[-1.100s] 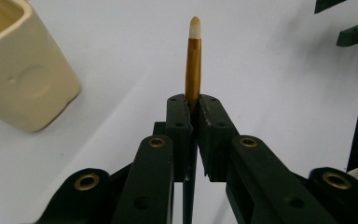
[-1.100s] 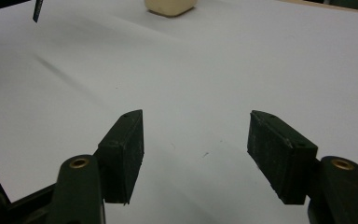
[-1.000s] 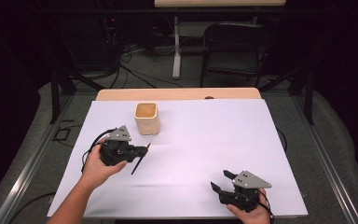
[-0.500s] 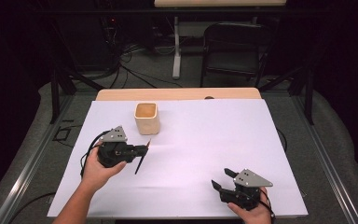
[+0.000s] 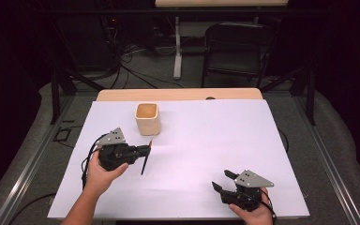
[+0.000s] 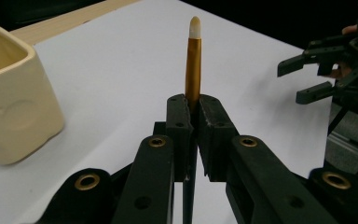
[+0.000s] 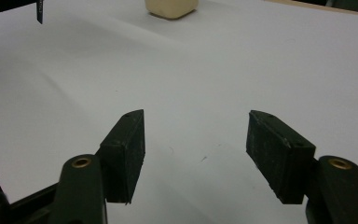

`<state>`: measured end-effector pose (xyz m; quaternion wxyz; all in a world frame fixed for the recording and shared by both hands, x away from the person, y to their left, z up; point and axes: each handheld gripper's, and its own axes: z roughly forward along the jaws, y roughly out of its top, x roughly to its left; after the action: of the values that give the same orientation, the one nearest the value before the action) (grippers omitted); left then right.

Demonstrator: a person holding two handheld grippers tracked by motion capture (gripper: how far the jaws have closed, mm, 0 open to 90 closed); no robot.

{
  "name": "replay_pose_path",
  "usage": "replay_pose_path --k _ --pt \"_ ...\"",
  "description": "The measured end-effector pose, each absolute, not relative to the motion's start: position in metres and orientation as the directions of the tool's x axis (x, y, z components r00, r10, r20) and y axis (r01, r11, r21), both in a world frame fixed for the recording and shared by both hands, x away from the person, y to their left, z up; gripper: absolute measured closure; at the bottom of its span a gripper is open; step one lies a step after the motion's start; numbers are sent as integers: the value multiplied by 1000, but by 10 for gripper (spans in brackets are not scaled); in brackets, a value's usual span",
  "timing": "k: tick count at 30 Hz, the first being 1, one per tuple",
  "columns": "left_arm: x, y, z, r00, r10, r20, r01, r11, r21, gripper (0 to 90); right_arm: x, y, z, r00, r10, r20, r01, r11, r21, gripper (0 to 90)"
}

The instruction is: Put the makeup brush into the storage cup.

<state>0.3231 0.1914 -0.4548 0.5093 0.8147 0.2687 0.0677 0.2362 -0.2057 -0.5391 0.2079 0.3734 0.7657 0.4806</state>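
- Cream square ceramic cup (image 5: 147, 118) stands upright on the white sheet covering the worktop (image 5: 206, 140), toward its far left part; the high view shows its open mouth from above.
- Left gripper (image 5: 146, 149), held in the left hand (image 5: 101, 171), has its fingers pressed together on a slim pen with a gold barrel and white tip (image 6: 193, 65); in the high view the pen (image 5: 146, 158) reads as a thin dark stick slanting down from the fingers, just in front of the cup.
- The left gripper view adds the colours: gold upper barrel, white tip pointing away, dark lower part running down between the fingers (image 6: 179, 126). The cup (image 6: 14, 93) sits to the left there.
- Right gripper (image 5: 221, 182), in the right hand (image 5: 253, 213) at the near right edge, has fingers spread wide with nothing between them.
- The right gripper view shows bare white sheet between its pads (image 7: 126, 149), with the cup's base (image 7: 171, 8) well off.
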Motion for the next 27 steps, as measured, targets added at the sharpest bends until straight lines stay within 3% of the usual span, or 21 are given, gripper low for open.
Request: replay_pose_path --k 27 --pt "304 170 -463 855 468 -223 342 -185 921 834 239 -194 -530 -670 736 90 369 226 901 427"
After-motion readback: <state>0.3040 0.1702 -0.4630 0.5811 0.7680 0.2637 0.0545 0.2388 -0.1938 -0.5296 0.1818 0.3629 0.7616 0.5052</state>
